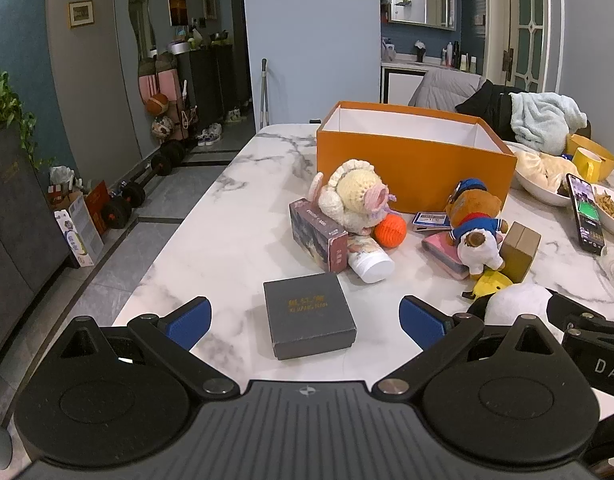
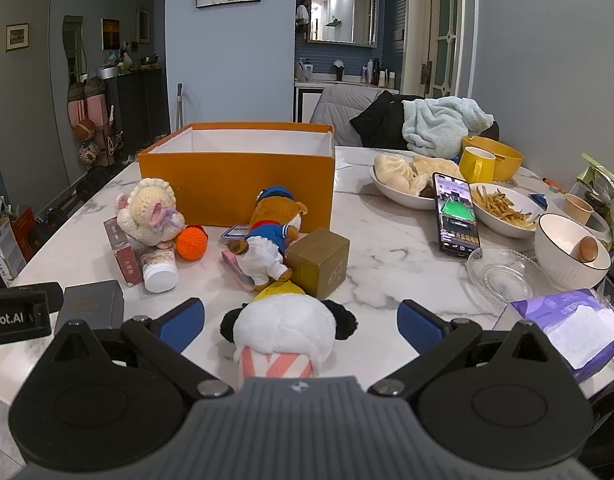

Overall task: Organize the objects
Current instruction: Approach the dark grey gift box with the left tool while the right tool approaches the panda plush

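An open orange box stands on the marble table. My left gripper is open around a dark grey gift box, not touching it. My right gripper is open around a white panda plush lying between its fingers. In front of the orange box lie a crocheted doll, an orange yarn ball, a brown bear plush in blue, a white bottle, a maroon carton, a pink case and a brown cube box.
To the right stand bowls of buns and fries, a phone, a yellow mug, a glass dish, a white bowl and a tissue pack. The table's left edge drops to the floor with dumbbells.
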`<state>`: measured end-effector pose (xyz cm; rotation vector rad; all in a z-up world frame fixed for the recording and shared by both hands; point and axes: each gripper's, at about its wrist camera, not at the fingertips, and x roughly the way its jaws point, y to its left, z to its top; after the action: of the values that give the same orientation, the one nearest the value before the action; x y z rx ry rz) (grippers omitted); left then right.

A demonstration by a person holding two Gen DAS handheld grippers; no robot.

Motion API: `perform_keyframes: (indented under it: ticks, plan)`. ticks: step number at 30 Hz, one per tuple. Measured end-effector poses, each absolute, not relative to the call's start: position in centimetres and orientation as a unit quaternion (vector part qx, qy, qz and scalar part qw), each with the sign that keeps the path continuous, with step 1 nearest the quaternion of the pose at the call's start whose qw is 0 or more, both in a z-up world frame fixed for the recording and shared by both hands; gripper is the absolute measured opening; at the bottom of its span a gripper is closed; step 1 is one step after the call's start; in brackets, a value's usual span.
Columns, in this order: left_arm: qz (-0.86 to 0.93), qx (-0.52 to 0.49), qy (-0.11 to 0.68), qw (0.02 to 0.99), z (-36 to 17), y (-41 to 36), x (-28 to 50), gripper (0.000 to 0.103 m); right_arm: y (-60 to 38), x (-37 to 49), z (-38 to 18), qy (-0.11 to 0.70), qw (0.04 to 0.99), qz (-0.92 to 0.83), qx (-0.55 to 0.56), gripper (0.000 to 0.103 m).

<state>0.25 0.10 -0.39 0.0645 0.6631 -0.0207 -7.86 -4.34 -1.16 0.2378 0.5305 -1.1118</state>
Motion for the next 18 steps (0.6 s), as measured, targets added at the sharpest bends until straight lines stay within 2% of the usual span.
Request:
perform_keyframes:
  ticks: [18]
  plan:
    - [-0.015,0.027,0.346,0.938,-1.5,0.5,2.2,0.103,-5.9,-7.4,-1.8,0.276,0.809,-0.504,0.121,0.102]
